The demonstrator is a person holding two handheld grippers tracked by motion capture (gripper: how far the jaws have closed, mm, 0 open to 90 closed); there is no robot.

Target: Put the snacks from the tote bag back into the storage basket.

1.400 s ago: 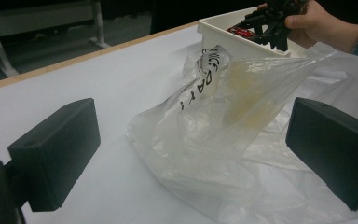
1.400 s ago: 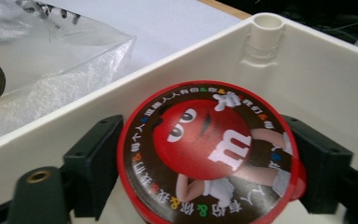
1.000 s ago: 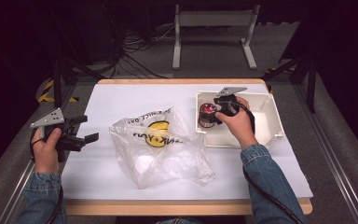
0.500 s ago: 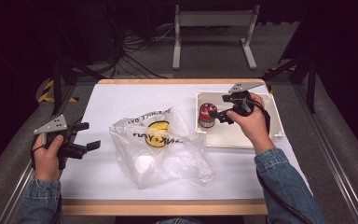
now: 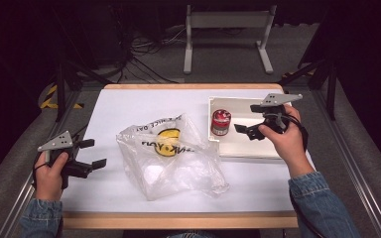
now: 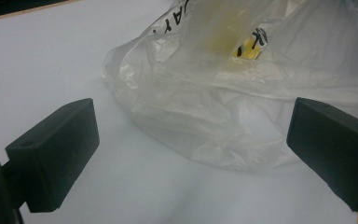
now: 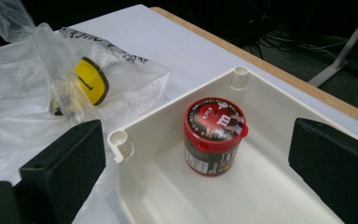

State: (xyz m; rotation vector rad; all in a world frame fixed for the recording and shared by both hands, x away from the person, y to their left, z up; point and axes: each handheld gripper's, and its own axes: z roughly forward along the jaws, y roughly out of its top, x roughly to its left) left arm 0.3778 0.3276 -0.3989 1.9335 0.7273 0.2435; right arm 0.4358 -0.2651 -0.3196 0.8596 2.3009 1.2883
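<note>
Nearest the person, the left gripper (image 5: 90, 153) hovers low over the table (image 5: 129, 106) with its jaws spread wide and nothing between them, aimed at the near-left edge of the clear plastic bag (image 5: 171, 156) that lies crumpled in the middle of the white surface. The bag looks feather-light, limp and slippery; a pinch on a single raised fold or on its rim should lift it, though a flat layer would likely slide away under the pads (the film is thin enough to tear if dragged). Farther off, the right gripper (image 5: 246, 130) hangs over the white tray (image 5: 243, 148), jaws likewise wide apart and empty, facing the small red-lidded jar (image 5: 221, 122) standing upright near the tray's left wall. The jar seems rigid, smooth-sided and light, best taken across its body below the lid. The tray wall beside it leaves little room for a jaw on that side; open table lies between bag and tray and behind both.
</note>
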